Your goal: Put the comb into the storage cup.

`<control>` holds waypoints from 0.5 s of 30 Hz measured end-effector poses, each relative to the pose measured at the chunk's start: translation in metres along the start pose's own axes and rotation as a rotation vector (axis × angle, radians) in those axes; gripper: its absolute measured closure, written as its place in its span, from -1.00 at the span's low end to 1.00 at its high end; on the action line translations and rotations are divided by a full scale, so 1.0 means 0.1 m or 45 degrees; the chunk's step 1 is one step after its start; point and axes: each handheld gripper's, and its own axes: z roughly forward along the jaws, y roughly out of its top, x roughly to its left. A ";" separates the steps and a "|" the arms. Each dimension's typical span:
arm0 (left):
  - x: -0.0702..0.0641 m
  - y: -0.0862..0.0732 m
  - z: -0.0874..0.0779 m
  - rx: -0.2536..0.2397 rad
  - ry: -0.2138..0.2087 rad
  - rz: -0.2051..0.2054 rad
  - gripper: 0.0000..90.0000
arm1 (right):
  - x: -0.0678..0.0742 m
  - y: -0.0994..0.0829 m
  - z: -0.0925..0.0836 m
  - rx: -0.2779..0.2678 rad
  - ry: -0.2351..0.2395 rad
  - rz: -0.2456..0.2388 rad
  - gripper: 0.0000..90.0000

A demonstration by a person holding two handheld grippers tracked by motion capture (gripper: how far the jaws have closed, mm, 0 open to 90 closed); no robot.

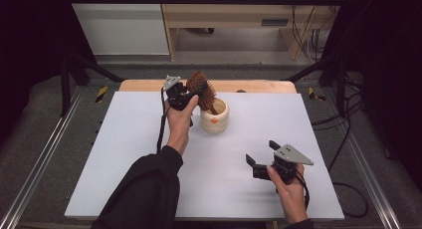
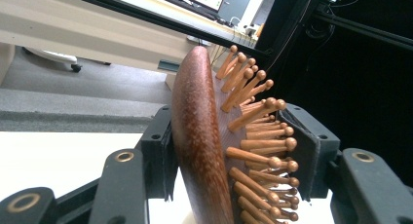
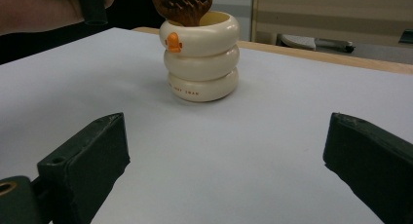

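Left claw point(image 2: 229, 151) pinched the rigid, light wooden hairbrush point(image 2: 214, 146) by its head over the cup point(image 1: 215, 117) near the counter's point(image 1: 124, 154) far edge; right claw point(image 3: 229, 156) stood spread.

Between the black left gripper point(image 2: 229, 151) jaws, a reddish-brown wooden hairbrush point(image 2: 202, 146); ahead of the black right gripper point(image 3: 224, 160), a cream cup point(image 3: 201, 56) with orange mark

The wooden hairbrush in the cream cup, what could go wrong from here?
The left gripper clamps the hairbrush by its head, with one side pressing on the pegs, so it may slip or twist. Its handle sits in the cup, which nothing steadies: the right gripper hangs open, apart from it. A sideways pull could tip the cup.
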 end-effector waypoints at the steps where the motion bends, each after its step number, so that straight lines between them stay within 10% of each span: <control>1: 0.00 0.00 0.00 0.000 0.000 0.000 -0.03 | 0.00 0.00 0.00 0.001 0.001 0.001 -0.93; 15: 0.02 -0.01 0.01 0.002 0.020 -0.006 -0.08 | 0.01 0.00 0.01 0.006 0.006 -0.001 -0.93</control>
